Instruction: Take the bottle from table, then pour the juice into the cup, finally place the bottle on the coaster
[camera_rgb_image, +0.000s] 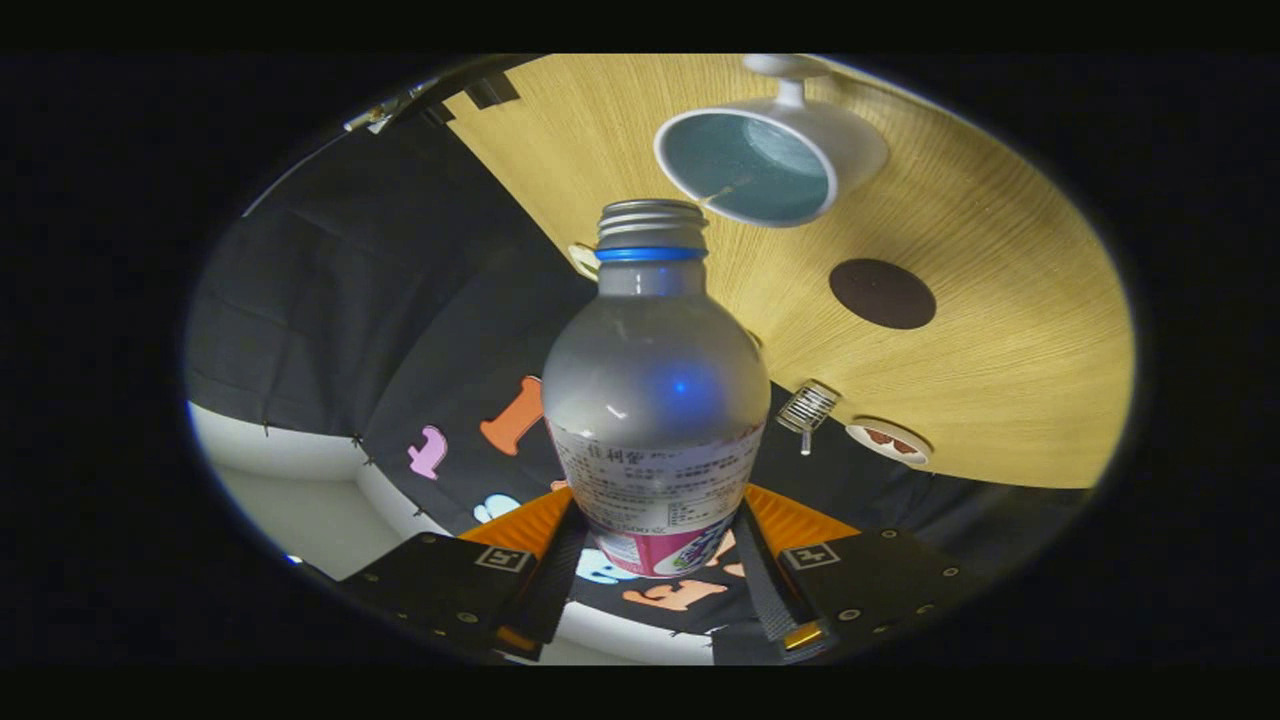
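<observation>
My gripper (657, 560) is shut on the lower body of a silver bottle (655, 390) with a blue neck ring, a printed label and no cap. The whole view is rolled over, so the wooden table (1000, 380) slants across above and beyond the bottle. The bottle's open threaded mouth points at a white cup (770, 160) with a pale blue inside, just beyond it. The cup's rim sits close to the bottle mouth. A dark round coaster (882, 293) lies on the table beside the cup, beyond the fingers.
A small silver ribbed cap (808, 408) and a small white dish with brown pieces (888, 441) rest near the table's edge. The black booth wall (380, 300) hangs behind the bottle, with a white floor strip below it.
</observation>
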